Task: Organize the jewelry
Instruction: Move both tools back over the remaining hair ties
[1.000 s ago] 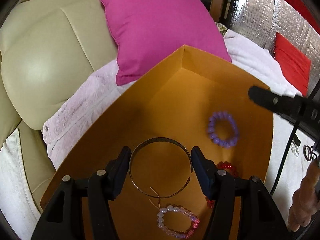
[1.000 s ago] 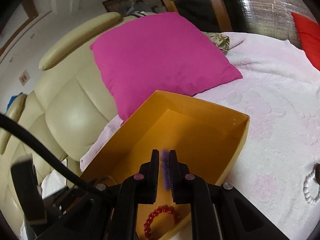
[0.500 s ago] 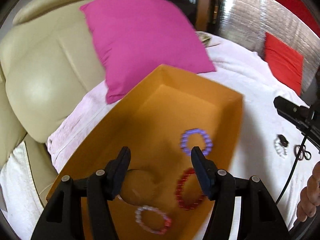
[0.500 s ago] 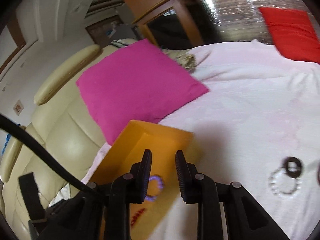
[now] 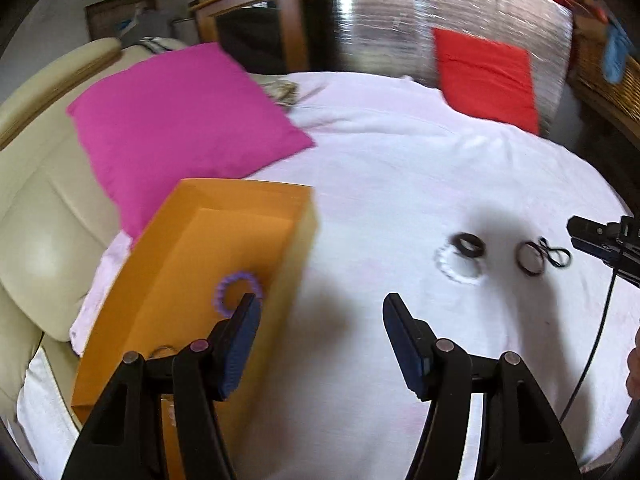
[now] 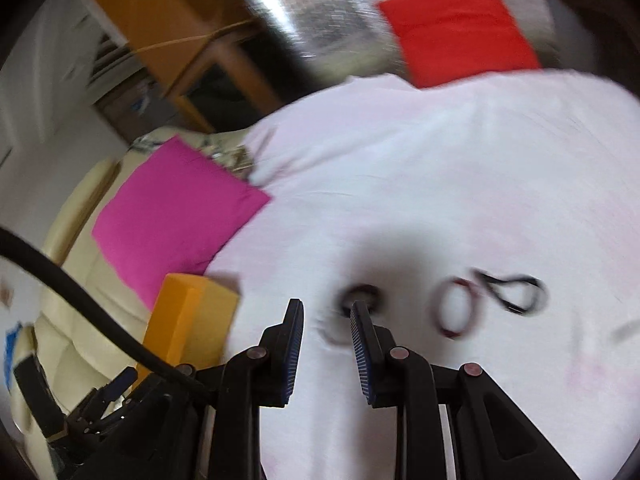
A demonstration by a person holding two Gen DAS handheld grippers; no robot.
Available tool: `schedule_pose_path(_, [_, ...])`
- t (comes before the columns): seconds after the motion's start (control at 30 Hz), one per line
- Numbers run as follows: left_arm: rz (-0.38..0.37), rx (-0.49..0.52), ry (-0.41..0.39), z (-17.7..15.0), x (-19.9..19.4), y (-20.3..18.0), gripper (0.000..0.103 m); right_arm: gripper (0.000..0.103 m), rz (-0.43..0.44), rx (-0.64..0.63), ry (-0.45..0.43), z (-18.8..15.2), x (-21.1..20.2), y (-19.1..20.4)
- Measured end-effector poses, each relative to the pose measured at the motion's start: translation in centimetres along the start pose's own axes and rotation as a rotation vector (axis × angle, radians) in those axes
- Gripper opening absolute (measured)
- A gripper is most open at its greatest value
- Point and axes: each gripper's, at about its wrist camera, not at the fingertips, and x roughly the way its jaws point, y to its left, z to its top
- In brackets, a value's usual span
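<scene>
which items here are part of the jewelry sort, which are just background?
Job:
orange box
purple bead bracelet inside it
white bead bracelet on the white cover
dark ring overlapping it
dark bangle
black loop
left claw and right claw, both open, empty

Background:
pink pillow
red cushion
cream sofa
</scene>
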Motion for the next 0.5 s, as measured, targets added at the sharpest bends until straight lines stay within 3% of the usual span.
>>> schedule_pose_path(0.2, [-0.086,0.062,0.065,-0.1,3.0,-4.4,0.065,0.027,0.015,0.180,0.005,-1.5,-3.3,-7.3])
schedule_pose_path(0.5, [-0.210,0.026,0.068,1.4,8.8,-8.5,0.065,0.028,-0.068,0.265,-0.001,-0.2,-3.0,-12.4])
